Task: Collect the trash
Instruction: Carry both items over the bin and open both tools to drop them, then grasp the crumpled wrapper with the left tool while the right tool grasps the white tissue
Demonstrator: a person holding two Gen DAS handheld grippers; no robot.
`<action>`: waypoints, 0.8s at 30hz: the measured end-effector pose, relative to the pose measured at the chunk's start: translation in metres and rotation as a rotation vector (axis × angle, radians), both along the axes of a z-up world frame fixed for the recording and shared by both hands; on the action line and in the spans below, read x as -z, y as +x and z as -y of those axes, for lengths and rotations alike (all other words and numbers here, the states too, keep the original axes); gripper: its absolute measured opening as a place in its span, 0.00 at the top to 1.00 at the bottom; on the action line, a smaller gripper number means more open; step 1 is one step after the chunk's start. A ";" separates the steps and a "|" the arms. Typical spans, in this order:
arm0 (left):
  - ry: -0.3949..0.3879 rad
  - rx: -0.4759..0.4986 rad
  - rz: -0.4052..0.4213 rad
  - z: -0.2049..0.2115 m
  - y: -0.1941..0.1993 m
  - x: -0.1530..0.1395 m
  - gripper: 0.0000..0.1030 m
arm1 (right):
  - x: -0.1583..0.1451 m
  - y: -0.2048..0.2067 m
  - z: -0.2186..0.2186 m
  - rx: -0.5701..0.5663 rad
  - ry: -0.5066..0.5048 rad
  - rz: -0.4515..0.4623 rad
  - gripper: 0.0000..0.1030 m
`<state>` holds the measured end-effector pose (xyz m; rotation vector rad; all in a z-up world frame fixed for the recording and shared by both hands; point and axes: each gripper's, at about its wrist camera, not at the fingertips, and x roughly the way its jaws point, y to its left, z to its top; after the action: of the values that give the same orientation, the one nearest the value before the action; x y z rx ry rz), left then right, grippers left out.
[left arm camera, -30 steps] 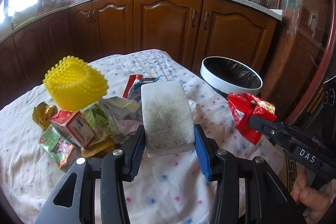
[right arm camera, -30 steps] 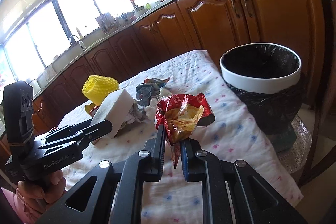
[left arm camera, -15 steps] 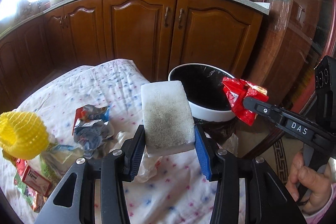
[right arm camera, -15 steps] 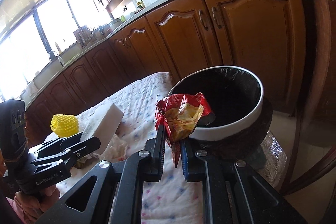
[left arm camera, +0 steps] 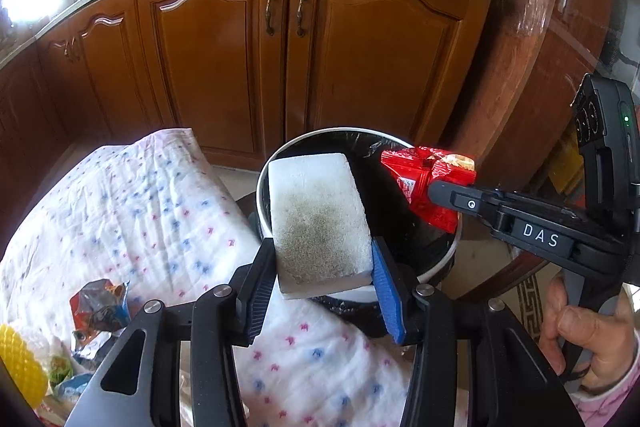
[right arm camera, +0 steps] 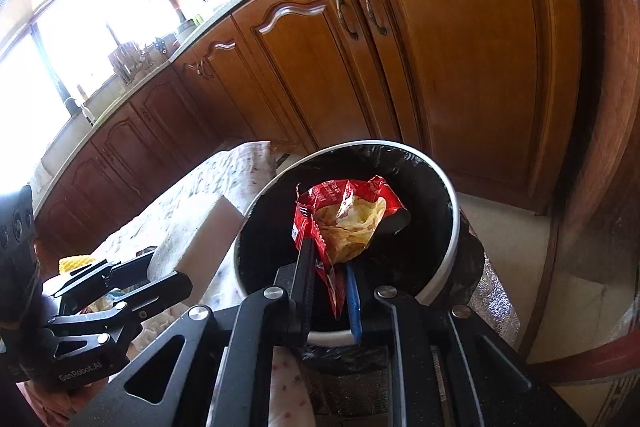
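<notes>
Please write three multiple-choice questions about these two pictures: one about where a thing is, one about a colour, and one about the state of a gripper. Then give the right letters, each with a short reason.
1. Where is the red snack bag?
A. lying on the tablecloth
B. held over the open trash bin
C. on the kitchen counter

2. What colour is the bin's rim?
A. white
B. green
C. red

3. What is the left gripper doing?
A. hanging open with nothing in it
B. shut on a yellow net
C. shut on the white sponge block

Answers:
1 B: the right gripper holds the bag against the bin's black liner.
2 A: a white ring runs around the black liner.
3 C: both fingers press the block's sides.
</notes>
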<state>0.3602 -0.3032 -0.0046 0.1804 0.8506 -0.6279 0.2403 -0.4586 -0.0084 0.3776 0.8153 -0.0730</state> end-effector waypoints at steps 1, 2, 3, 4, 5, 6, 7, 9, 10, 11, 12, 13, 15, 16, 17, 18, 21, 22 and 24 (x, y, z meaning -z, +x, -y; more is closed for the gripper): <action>0.001 0.006 -0.006 0.004 0.006 0.002 0.56 | 0.001 0.003 0.003 0.001 0.003 -0.008 0.84; 0.006 0.009 -0.013 0.009 0.012 0.004 0.55 | 0.002 0.006 0.007 0.003 0.005 -0.013 0.84; 0.012 0.008 -0.018 0.013 0.017 0.007 0.55 | 0.003 0.008 0.009 0.005 0.007 -0.018 0.83; 0.017 0.009 -0.025 0.016 0.023 0.010 0.55 | 0.004 0.011 0.012 0.007 0.009 -0.025 0.83; 0.018 0.010 -0.035 0.019 0.029 0.013 0.54 | 0.005 0.013 0.014 0.008 0.009 -0.031 0.83; 0.020 0.011 -0.048 0.023 0.034 0.015 0.54 | 0.006 0.016 0.017 0.009 0.009 -0.036 0.83; 0.022 0.012 -0.057 0.026 0.039 0.018 0.53 | 0.007 0.018 0.019 0.008 0.010 -0.040 0.83; 0.027 0.011 -0.061 0.032 0.046 0.021 0.51 | 0.009 0.020 0.020 0.008 0.004 -0.051 0.83; 0.031 0.009 -0.066 0.034 0.049 0.023 0.47 | 0.010 0.021 0.021 0.008 0.004 -0.054 0.82; 0.030 0.007 -0.069 0.035 0.046 0.024 0.43 | 0.012 0.023 0.021 0.007 0.006 -0.055 0.80; 0.025 0.005 -0.069 0.035 0.048 0.025 0.41 | 0.013 0.024 0.022 0.009 0.008 -0.058 0.68; 0.020 0.001 -0.068 0.032 0.042 0.023 0.37 | 0.013 0.024 0.024 0.014 0.016 -0.057 0.49; 0.012 -0.008 -0.063 0.030 0.038 0.021 0.35 | 0.012 0.025 0.027 0.018 0.038 -0.042 0.32; 0.006 -0.011 -0.059 0.027 0.035 0.020 0.35 | 0.011 0.022 0.028 0.025 0.039 -0.035 0.32; -0.001 -0.016 -0.056 0.023 0.032 0.020 0.35 | 0.010 0.020 0.029 0.029 0.040 -0.027 0.32; -0.011 -0.021 -0.054 0.017 0.025 0.020 0.35 | 0.007 0.016 0.029 0.032 0.044 -0.018 0.32; -0.038 -0.039 -0.055 -0.002 0.007 0.018 0.35 | 0.002 0.006 0.030 0.048 0.055 0.009 0.32; -0.047 -0.045 -0.057 -0.007 0.002 0.018 0.35 | 0.001 0.001 0.029 0.052 0.056 0.019 0.32; -0.064 -0.061 -0.062 -0.021 -0.010 0.018 0.35 | -0.002 -0.007 0.027 0.059 0.058 0.038 0.32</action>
<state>0.3506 -0.2825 -0.0223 0.0773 0.8913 -0.6056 0.2330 -0.4853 -0.0064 0.4568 0.7701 -0.0964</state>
